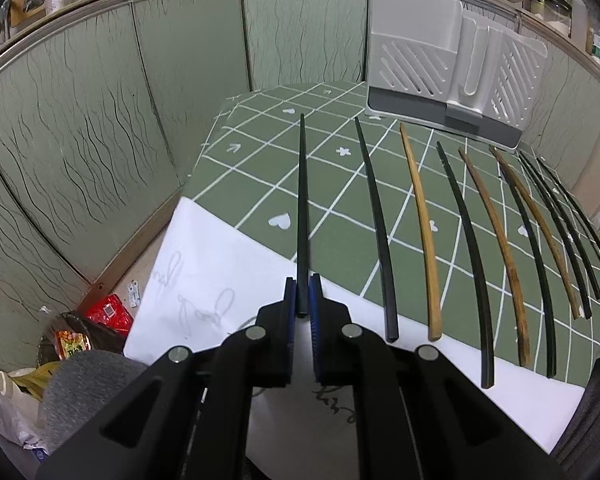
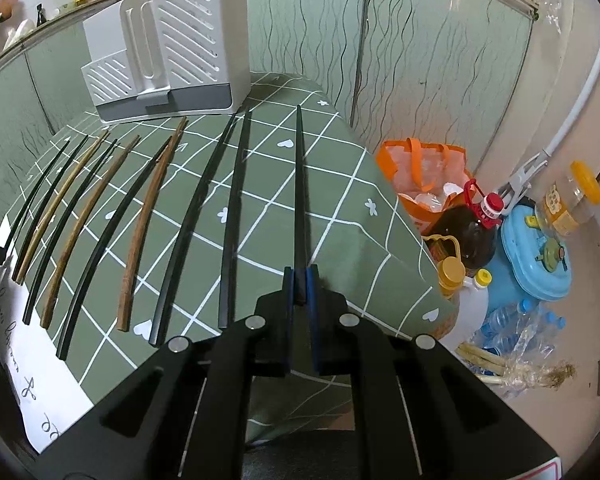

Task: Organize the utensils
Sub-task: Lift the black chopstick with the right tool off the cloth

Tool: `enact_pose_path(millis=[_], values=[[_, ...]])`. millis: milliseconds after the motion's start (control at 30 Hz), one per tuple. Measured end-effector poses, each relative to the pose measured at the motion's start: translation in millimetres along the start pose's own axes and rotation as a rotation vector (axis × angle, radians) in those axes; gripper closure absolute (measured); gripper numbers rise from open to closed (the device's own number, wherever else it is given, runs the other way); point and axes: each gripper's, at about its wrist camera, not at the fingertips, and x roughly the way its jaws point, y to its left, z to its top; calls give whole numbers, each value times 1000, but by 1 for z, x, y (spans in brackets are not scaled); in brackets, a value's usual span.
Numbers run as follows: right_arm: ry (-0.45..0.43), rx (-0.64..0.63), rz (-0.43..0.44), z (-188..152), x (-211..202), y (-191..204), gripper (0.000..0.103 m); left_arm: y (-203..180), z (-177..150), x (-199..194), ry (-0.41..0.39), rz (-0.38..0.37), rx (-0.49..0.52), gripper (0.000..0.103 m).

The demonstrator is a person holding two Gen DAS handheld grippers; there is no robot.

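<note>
My left gripper [image 1: 302, 294] is shut on the near end of a black chopstick [image 1: 302, 200] that points away over the green checked tablecloth [image 1: 260, 168]. My right gripper [image 2: 300, 286] is shut on another black chopstick [image 2: 300, 184], held the same way near the table's right edge. Several black chopsticks [image 1: 376, 220] and wooden chopsticks [image 1: 422, 220] lie side by side in a row between the two grippers; the row also shows in the right wrist view [image 2: 140, 220]. A white slotted utensil holder [image 1: 452, 76] stands at the back of the table, also seen in the right wrist view [image 2: 172, 60].
White paper with handwriting [image 1: 220, 280] lies at the table's near left. Green partition panels [image 1: 100, 120] surround the table. On the floor to the right are an orange bag [image 2: 424, 176], an oil bottle [image 2: 468, 232], a blue container [image 2: 540, 260] and water bottles [image 2: 516, 328]. Red packets [image 1: 108, 312] lie on the floor left.
</note>
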Motion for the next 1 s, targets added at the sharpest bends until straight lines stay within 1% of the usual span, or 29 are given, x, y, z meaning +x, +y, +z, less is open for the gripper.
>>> enact_pose_path(millis=[333,700,1000], values=[[-30,8,17,9,-21,1,97,4,12,-18,-32,-10,21,95],[-58,10,41,29,-44,3,97,5,30,-38,-64,-34,47,95],[-78,8,47,39,-58,1,97,7,42,-51,-92,-42,60,95]])
